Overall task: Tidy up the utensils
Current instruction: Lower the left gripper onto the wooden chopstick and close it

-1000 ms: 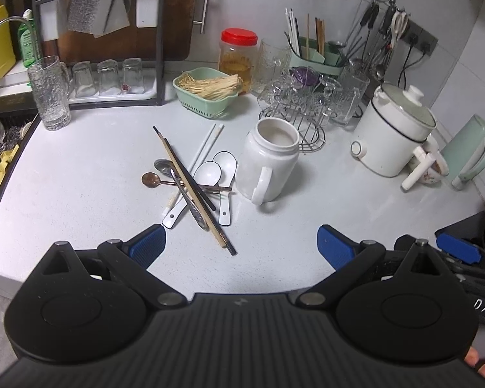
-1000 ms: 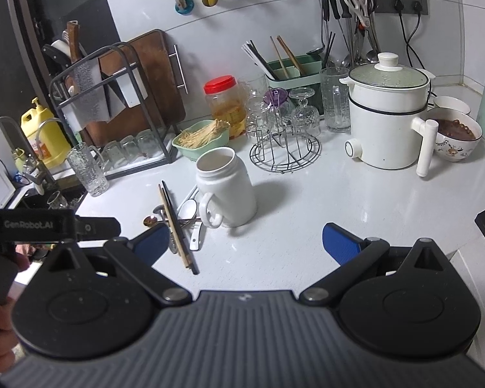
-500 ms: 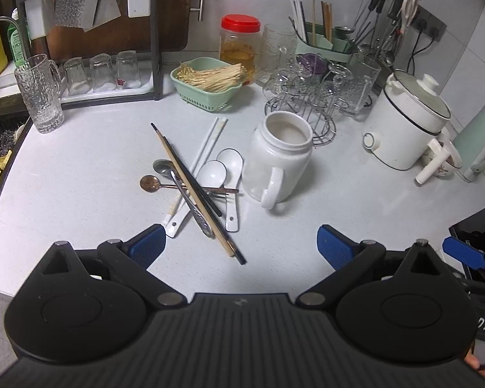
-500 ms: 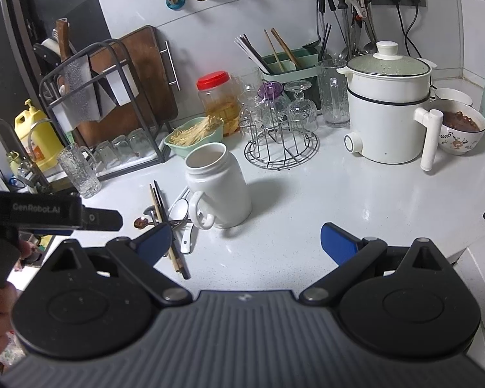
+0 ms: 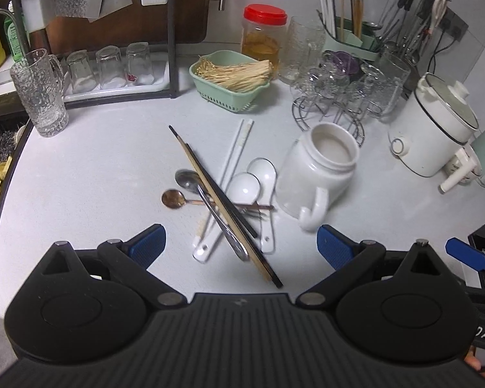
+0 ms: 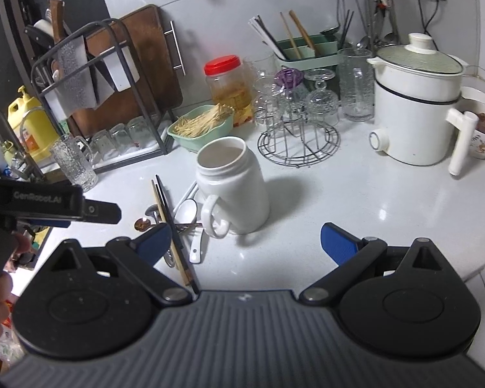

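A pile of utensils lies on the white counter (image 5: 97,168): dark and wooden chopsticks (image 5: 223,207), white chopsticks (image 5: 239,148), two white ceramic spoons (image 5: 245,187), a steel spoon (image 5: 190,179) and a copper spoon (image 5: 173,199). Just right of them stands a white handled jar (image 5: 320,174), empty inside. My left gripper (image 5: 241,242) hovers open over the near ends of the chopsticks, nothing between its pads. My right gripper (image 6: 245,239) is open too, in front of the jar (image 6: 232,187), with the pile (image 6: 177,220) by its left finger.
Along the back wall stand a green utensil caddy (image 5: 349,38) with chopsticks, a wire glass rack (image 5: 333,97), a green basket (image 5: 232,80), a red-lidded jar (image 5: 263,38) and a white electric pot (image 5: 433,129). A glass mug (image 5: 40,93) and dish rack are left, by the sink edge.
Both grippers have moved forward and a little down toward the counter. The utensil pile and the jar now look larger and nearer to the jaws. Nothing on the counter has shifted.
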